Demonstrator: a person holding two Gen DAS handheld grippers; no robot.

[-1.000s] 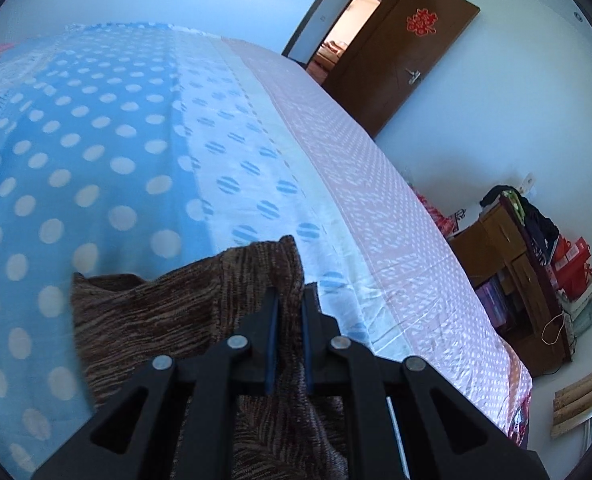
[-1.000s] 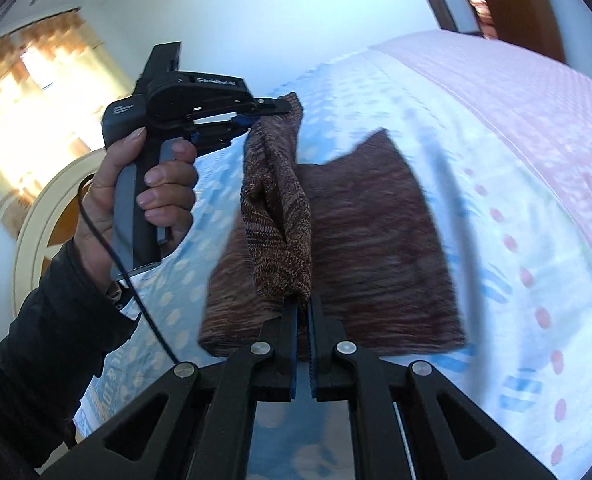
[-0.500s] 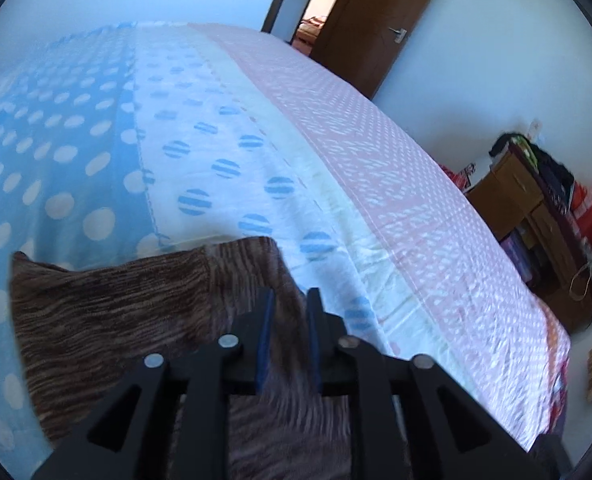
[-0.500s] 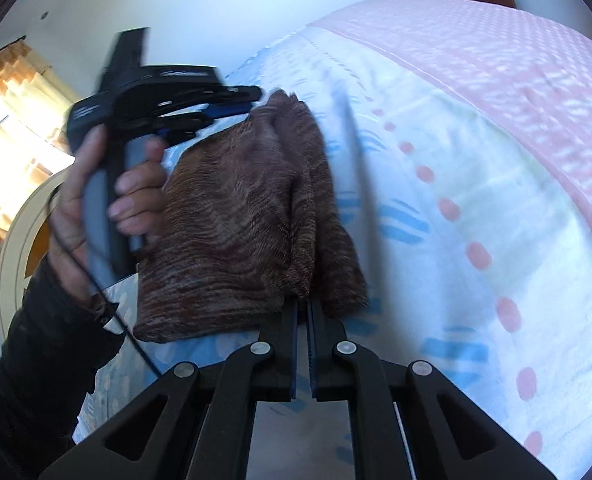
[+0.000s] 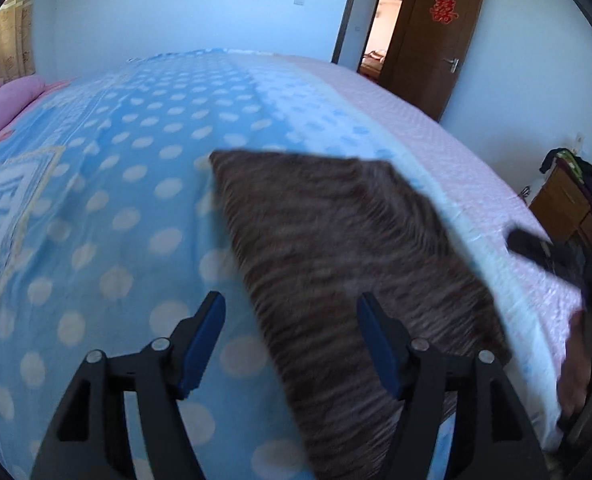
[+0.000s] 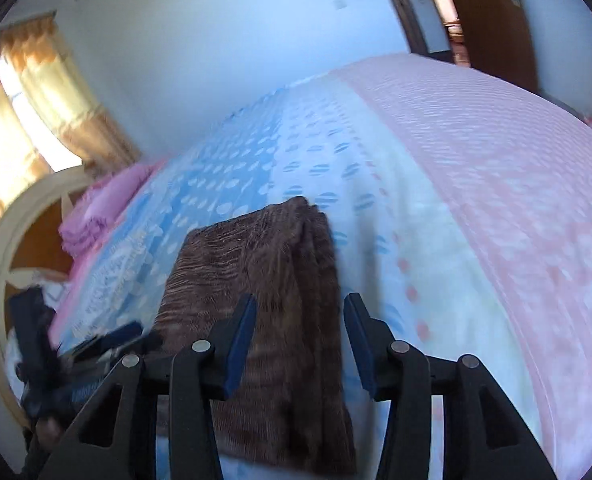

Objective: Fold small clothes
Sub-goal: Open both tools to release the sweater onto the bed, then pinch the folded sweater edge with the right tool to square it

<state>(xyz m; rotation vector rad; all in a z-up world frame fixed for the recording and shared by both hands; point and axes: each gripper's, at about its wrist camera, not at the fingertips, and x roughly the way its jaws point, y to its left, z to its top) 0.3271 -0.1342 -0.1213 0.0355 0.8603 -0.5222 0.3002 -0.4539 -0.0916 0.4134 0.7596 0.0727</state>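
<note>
The brown striped knit garment [image 5: 336,248] lies folded flat on the blue polka-dot bedspread [image 5: 127,168], near the bed's near edge. The left gripper [image 5: 291,344] and right gripper [image 6: 298,344] hover above it, fingers spread and empty, apparently letting the fold settle.

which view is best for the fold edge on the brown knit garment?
Right wrist. The brown knit garment is sharper there, with doubled layers bunched along its right edge. The left wrist view shows it motion-blurred, as a flat slanted shape on the polka-dot bedsheet, with no layering readable.
</note>
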